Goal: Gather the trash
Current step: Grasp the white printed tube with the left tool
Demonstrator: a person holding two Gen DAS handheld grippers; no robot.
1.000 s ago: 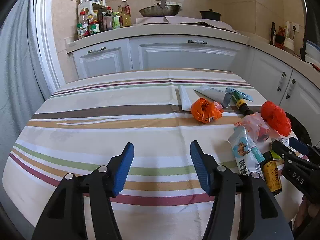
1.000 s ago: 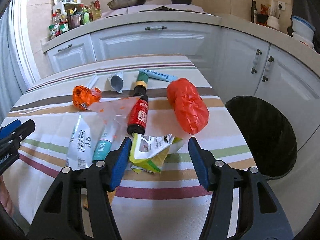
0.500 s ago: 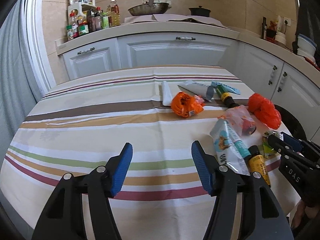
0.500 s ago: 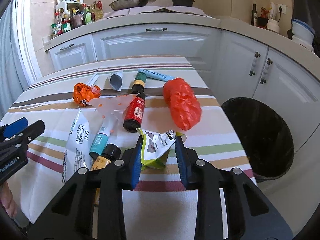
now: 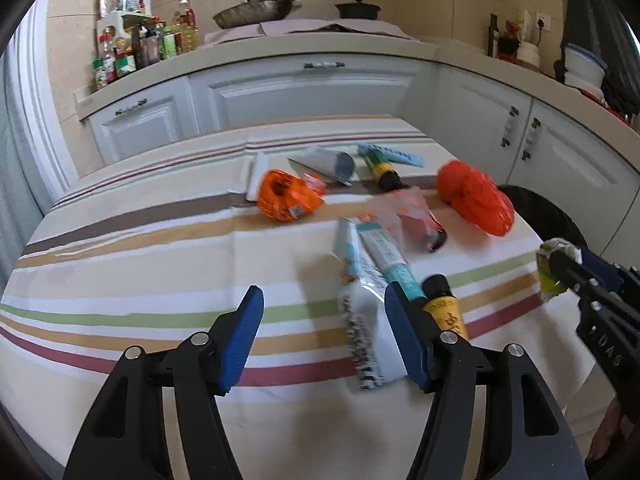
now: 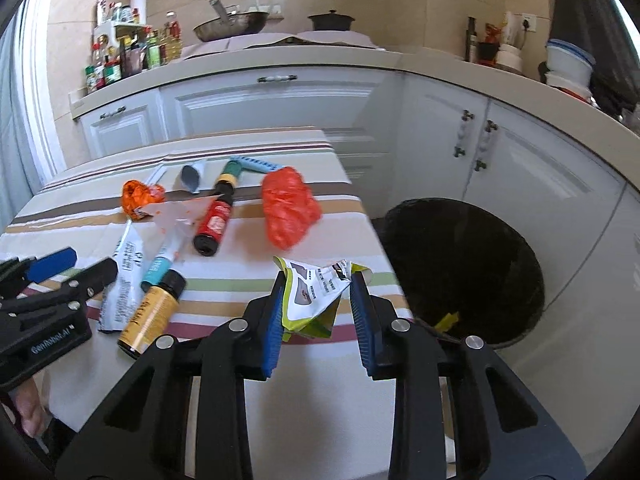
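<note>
My right gripper [image 6: 318,280] is shut on a crumpled yellow-green wrapper [image 6: 312,300], held just above the striped table's [image 6: 328,380] right edge, close to the black trash bin [image 6: 460,264]. In the left wrist view that wrapper [image 5: 552,276] shows at the far right. My left gripper [image 5: 324,292] is open and holds nothing, over a white packet [image 5: 360,320], with a teal tube [image 5: 390,260] and a yellow-label bottle [image 5: 442,308] by its right finger. Farther back lie an orange bag [image 5: 286,196], a red bag [image 5: 474,204] and a red-label bottle [image 6: 214,222].
White kitchen cabinets [image 5: 320,92] with a worktop run behind and to the right of the table. The bin stands on the floor between table and cabinets. The table's left half [image 5: 120,248] carries no items. A hand [image 6: 30,416] shows at the lower left.
The right gripper closed on the yellow-green wrapper, lifted it and carried it right toward the bin. The left gripper moved right, from bare cloth to over the white packet.
</note>
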